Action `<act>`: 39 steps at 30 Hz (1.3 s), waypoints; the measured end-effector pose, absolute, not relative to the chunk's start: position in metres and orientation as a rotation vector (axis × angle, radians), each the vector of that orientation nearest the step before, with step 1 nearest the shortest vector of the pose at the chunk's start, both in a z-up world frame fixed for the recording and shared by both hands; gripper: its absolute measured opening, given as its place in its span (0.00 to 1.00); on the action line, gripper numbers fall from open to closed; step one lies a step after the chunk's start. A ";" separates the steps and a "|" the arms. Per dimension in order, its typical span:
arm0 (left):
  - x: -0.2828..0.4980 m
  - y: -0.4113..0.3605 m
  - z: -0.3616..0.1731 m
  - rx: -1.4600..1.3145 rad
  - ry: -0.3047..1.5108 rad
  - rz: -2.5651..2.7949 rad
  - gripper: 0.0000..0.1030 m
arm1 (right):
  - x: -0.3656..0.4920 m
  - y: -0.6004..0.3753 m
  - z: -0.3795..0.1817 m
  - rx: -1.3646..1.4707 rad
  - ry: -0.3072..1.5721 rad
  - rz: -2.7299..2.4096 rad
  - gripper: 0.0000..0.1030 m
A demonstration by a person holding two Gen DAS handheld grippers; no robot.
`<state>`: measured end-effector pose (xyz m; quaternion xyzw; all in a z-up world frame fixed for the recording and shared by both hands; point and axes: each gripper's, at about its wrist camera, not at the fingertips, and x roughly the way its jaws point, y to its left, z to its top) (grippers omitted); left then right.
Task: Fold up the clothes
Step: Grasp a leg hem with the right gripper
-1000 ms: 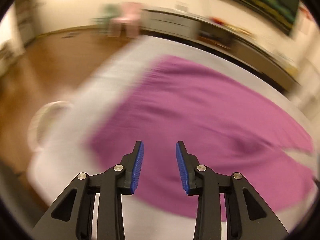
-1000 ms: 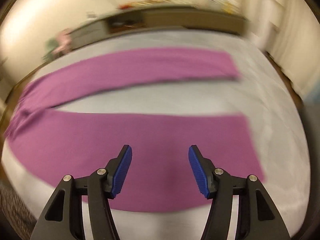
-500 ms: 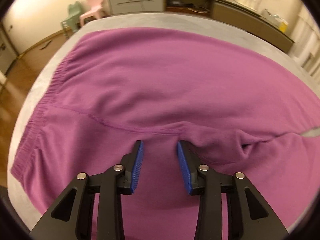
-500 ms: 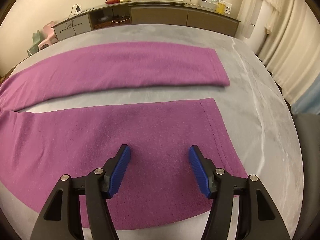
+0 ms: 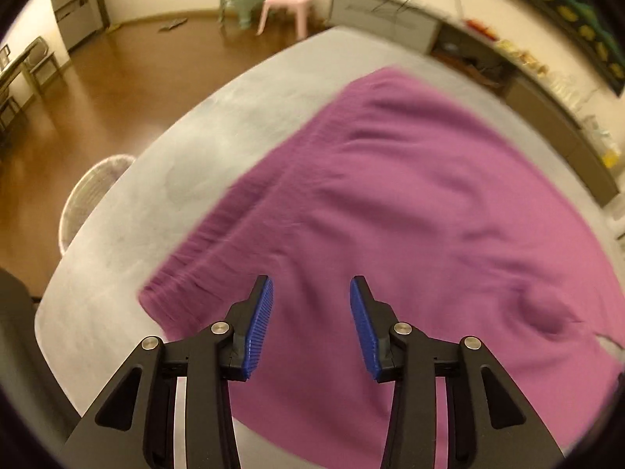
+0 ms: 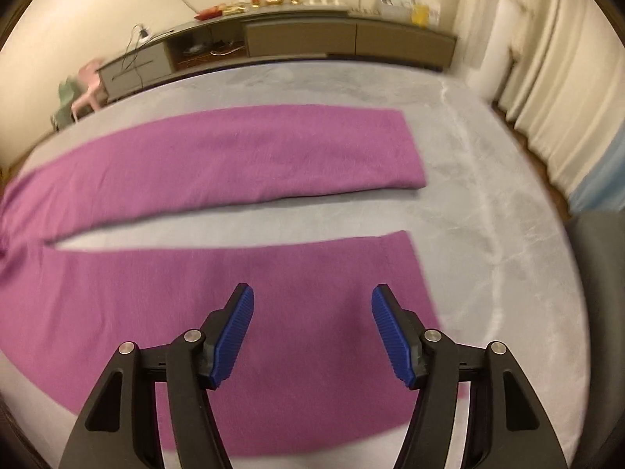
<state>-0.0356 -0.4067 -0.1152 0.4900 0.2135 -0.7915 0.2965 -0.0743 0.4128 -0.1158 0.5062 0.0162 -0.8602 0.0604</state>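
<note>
Purple trousers lie spread flat on a grey bed. The left wrist view shows their waistband end and crotch wrinkle. My left gripper is open and empty, held above the cloth near the waistband's near corner. In the right wrist view the two legs lie apart, with a grey gap between them. My right gripper is open and empty above the near leg, close to its hem.
A white wire basket stands on the wooden floor by the bed's left edge. Small pink and green chairs stand at the far wall. A low sideboard runs behind the bed. Curtains hang at the right.
My left gripper has pulled back and swung left from the crotch seam toward the waistband, and its jaws stand wider. My right gripper has lifted a little from the near leg.
</note>
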 end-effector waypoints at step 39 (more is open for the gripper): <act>-0.237 -0.200 -0.102 1.598 1.272 -2.656 0.66 | -0.098 0.448 -0.058 0.917 0.285 -2.512 0.09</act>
